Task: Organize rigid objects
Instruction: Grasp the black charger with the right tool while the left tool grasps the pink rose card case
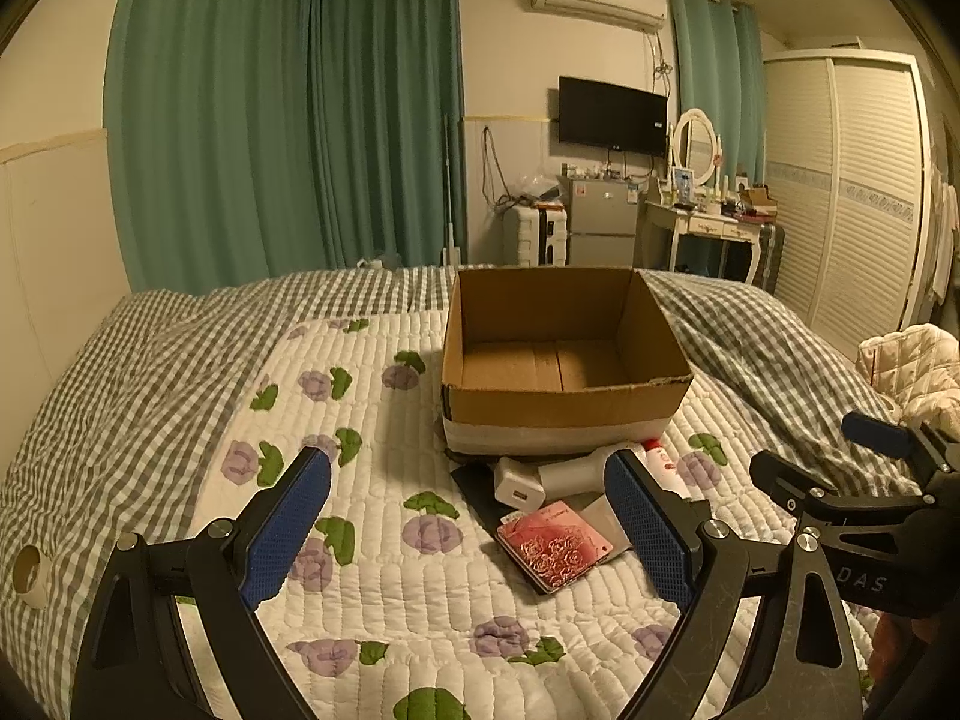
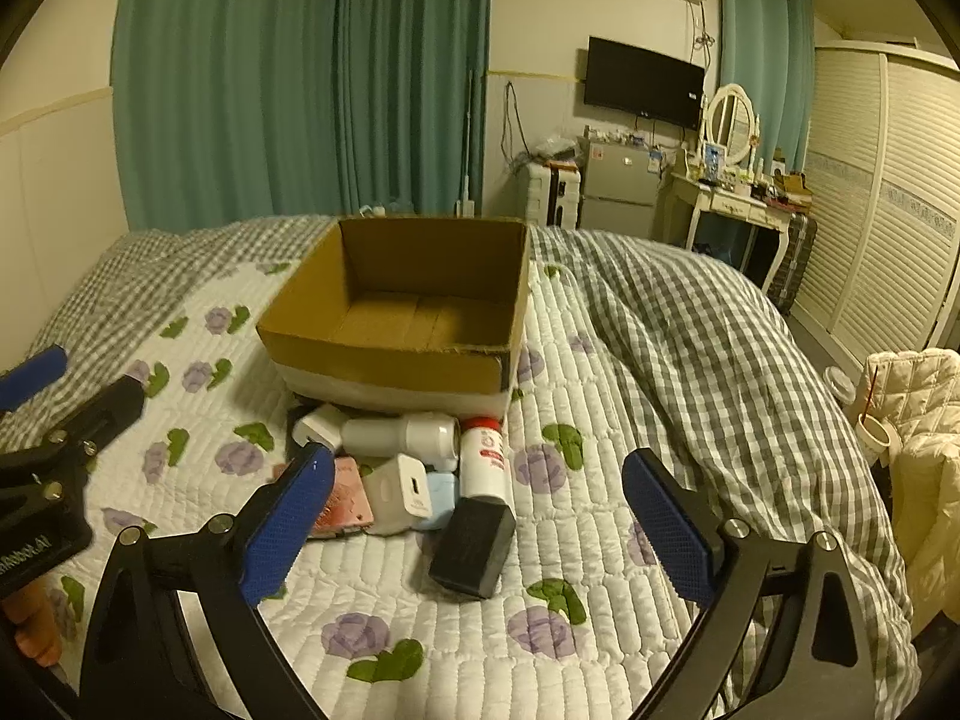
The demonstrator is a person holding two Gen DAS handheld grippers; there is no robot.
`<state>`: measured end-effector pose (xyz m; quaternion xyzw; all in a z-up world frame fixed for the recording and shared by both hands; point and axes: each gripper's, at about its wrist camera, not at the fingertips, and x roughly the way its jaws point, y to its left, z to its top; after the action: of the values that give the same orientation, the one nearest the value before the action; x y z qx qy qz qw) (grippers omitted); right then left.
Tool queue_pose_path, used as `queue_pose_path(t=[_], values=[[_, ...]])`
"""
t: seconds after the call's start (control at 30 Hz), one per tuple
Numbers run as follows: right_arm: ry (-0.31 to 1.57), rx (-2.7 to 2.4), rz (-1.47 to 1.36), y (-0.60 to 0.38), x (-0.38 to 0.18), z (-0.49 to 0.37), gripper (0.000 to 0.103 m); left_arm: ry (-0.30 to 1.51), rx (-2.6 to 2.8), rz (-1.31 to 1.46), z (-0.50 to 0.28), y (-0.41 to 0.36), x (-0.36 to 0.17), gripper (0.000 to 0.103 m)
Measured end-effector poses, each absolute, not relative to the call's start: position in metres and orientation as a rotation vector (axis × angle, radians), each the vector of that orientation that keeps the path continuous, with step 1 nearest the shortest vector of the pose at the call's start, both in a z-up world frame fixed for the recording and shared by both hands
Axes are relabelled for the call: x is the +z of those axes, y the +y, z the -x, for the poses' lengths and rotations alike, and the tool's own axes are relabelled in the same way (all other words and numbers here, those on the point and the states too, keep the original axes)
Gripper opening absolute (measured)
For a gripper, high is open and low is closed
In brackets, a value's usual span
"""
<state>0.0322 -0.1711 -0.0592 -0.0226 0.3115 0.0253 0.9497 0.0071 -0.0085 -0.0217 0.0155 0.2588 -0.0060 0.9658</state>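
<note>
- Left wrist view: left gripper [image 1: 468,519] wide open, holding nothing, above the quilt [image 1: 384,588]. Pink case [image 1: 555,543] and charger [image 1: 519,486] lie before the empty box [image 1: 564,408].
- Right wrist view: right gripper [image 2: 480,516] wide open, holding nothing. Black block [image 2: 474,546], bottle [image 2: 487,459] and white tube [image 2: 402,433] clustered just before the box [image 2: 390,369].

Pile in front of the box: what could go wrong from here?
1. The items are packed tight: closing the right gripper on the black block may nudge the white charger touching it.
2. The soft quilt may let pieces sink or tip.
3. The cardboard box could slide if bumped.
</note>
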Motion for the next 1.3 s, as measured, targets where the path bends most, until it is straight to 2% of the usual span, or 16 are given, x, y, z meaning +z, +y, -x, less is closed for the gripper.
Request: queue_pose_path(t=[0.4, 0.47, 0.5, 0.57, 0.63, 0.73, 1.0, 1.3], values=[[0.931, 0.102, -0.001, -0.170, -0.148, -0.080, 0.084, 0.734, 0.003, -0.042, -0.039, -0.012, -0.072, 0.095], [0.987, 0.117, 0.018, -0.162, -0.163, -0.092, 0.076, 0.761, 0.004, -0.052, -0.043, -0.015, -0.077, 0.095], [1.009, 0.129, 0.017, -0.158, -0.168, -0.097, 0.069, 0.771, 0.005, -0.059, -0.045, -0.017, -0.079, 0.095], [1.030, 0.128, 0.027, -0.156, -0.176, -0.102, 0.063, 0.788, 0.005, -0.072, -0.049, -0.020, -0.082, 0.095], [1.021, 0.107, 0.058, -0.159, -0.177, -0.104, 0.046, 0.810, 0.000, -0.077, -0.054, -0.023, -0.084, 0.095], [0.997, 0.115, -0.008, -0.173, -0.167, -0.102, 0.041, 0.842, -0.009, -0.098, -0.062, -0.032, -0.091, 0.095], [0.925, 0.090, -0.024, -0.186, -0.136, -0.099, 0.039, 0.975, -0.018, -0.288, -0.084, -0.067, -0.130, 0.095], [0.934, 0.088, -0.084, -0.195, -0.135, -0.105, 0.039, 0.916, -0.108, -0.565, -0.095, -0.100, -0.146, 0.095]])
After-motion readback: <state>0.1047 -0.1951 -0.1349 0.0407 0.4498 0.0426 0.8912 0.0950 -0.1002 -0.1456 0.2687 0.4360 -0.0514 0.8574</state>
